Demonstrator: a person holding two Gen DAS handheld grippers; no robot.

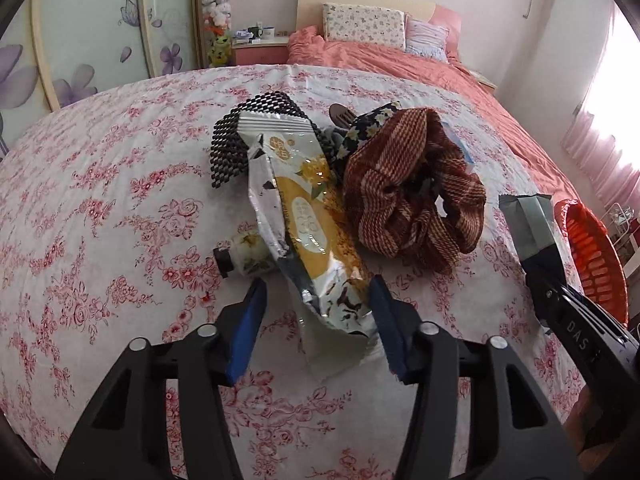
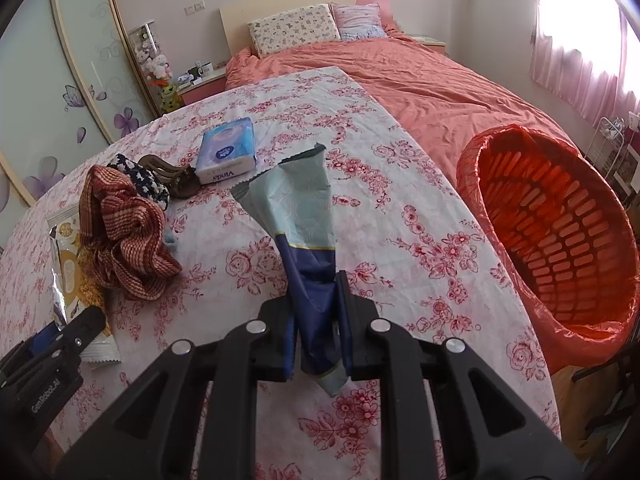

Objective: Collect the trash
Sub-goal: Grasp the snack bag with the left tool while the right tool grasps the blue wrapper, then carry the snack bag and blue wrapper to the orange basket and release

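A silver and yellow snack wrapper (image 1: 308,224) lies on the floral table (image 1: 100,220). My left gripper (image 1: 316,300) is open, its blue fingers either side of the wrapper's near end. The wrapper also shows in the right wrist view (image 2: 70,276). My right gripper (image 2: 320,300) is shut on a blue and pale green wrapper (image 2: 300,216), held above the table; it also shows in the left wrist view (image 1: 532,224). An orange-lined trash basket (image 2: 560,232) stands right of the table, and shows in the left wrist view (image 1: 592,256).
A red striped scrunchie (image 1: 408,192), a dark floral scrunchie (image 1: 368,128), a black mesh piece (image 1: 244,132), a small bottle (image 1: 244,256) and a brown hair clip (image 2: 176,176) lie on the table. A tissue pack (image 2: 228,152) lies farther back. A bed (image 2: 420,80) stands behind.
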